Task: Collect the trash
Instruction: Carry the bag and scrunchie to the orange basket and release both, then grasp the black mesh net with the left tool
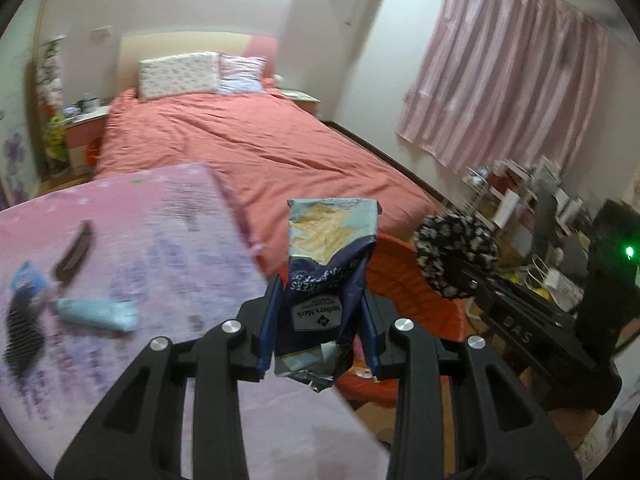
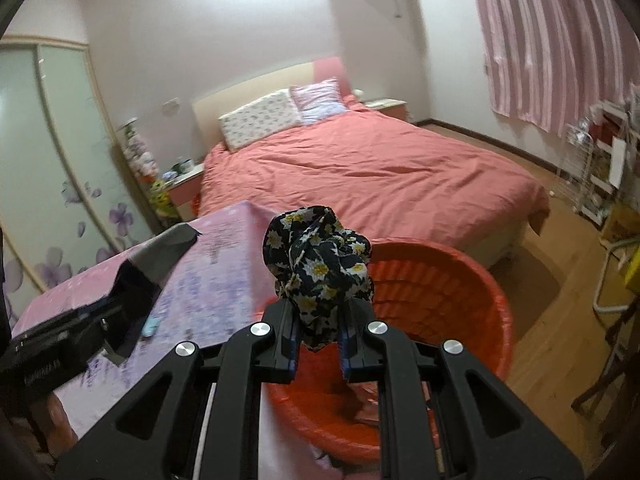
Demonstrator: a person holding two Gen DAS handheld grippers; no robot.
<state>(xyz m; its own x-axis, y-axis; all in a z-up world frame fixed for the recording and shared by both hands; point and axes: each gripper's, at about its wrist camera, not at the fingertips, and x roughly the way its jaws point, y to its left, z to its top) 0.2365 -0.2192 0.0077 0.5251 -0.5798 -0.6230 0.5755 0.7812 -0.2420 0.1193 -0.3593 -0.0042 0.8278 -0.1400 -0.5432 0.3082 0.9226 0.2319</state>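
A: Beside the orange basket, your left claw is clamped on the snack bag, still short of the rim

B: And the right claw?

A: Pinched tight on the floral cloth wad, over the basket (looks centred). Release the bag now and you could drop it on the pink surface or floor

Soft indoor light, ceiling glare overhead in the right view, motion blur, fisheye-bent dark edges.
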